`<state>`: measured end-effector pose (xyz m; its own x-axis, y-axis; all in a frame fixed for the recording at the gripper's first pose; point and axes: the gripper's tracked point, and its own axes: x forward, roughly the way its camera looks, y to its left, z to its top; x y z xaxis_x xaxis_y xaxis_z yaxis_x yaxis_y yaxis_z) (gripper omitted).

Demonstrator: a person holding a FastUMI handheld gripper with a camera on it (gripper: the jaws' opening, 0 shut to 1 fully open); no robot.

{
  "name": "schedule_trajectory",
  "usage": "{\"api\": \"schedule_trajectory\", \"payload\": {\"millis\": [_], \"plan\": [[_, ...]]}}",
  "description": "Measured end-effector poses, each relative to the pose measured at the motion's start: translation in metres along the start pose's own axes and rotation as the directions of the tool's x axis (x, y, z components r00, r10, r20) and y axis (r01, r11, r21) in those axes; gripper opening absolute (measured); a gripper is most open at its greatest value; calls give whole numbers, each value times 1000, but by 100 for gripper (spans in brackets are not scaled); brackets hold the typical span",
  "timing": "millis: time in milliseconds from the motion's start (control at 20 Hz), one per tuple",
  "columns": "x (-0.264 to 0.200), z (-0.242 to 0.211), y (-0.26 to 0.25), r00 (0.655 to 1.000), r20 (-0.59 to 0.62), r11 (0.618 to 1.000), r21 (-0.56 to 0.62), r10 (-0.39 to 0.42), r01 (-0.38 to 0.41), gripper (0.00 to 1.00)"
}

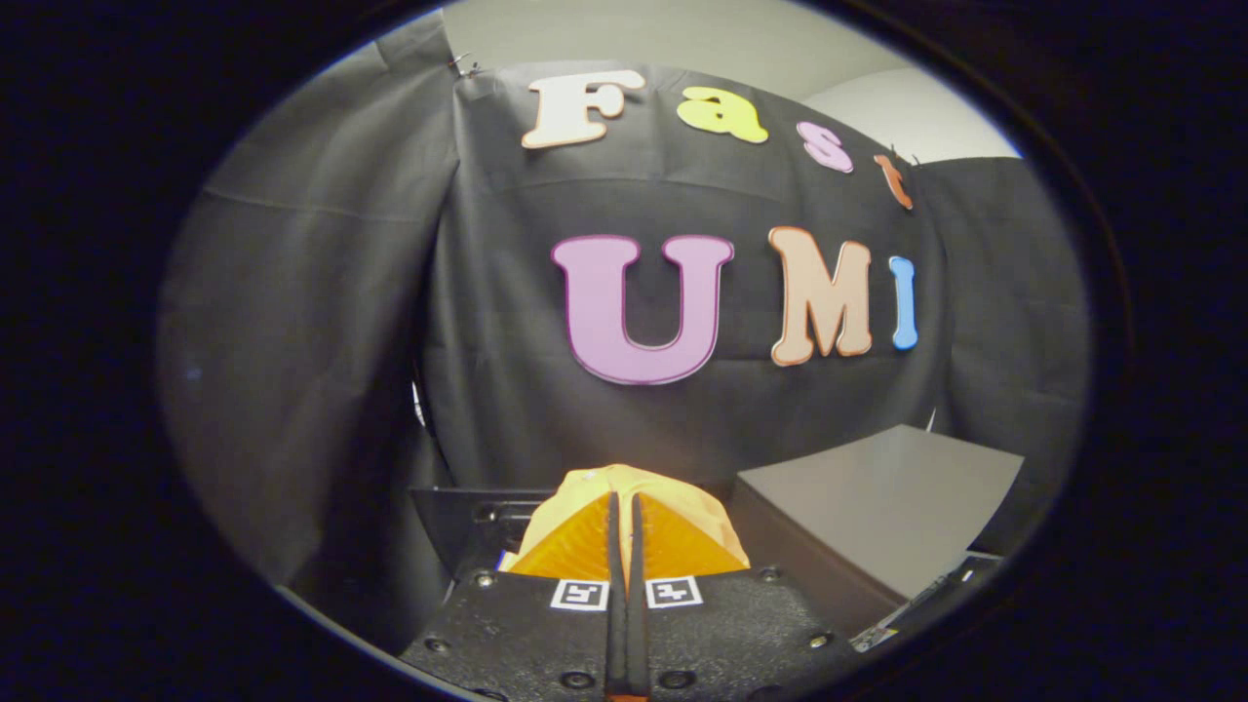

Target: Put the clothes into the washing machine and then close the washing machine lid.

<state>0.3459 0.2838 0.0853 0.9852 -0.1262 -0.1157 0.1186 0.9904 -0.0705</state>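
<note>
The gripper is pointing forward toward the booth wall, its two fingers pressing together, pinching a fold of orange cloth.

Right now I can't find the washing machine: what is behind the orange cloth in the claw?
Behind the orange cloth, pinched in the shut claw: black booth wall and a grey box beside it. Anything lower is covered.

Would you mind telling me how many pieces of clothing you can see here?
1: an orange garment bunched over the tips of the gripper, whose fingers are closed together on it. Others may be hidden below.
</note>
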Motion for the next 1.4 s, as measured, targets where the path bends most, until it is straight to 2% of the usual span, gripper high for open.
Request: {"api": "schedule_trajectory", "payload": {"millis": [300, 550, 700, 1250, 1400], "plan": [[24, -100, 27, 988, -153, 997, -69, 9, -20, 0], [36, -173, 56, 969, -241, 998, 13, 60, -58, 0], [40, -206, 63, 956, -286, 998, 9, 58, -58, 0], [53, -276, 56, 920, -390, 999, 9, 35, -34, 0], [55, -279, 56, 919, -391, 999, 15, 41, -38, 0]]}}
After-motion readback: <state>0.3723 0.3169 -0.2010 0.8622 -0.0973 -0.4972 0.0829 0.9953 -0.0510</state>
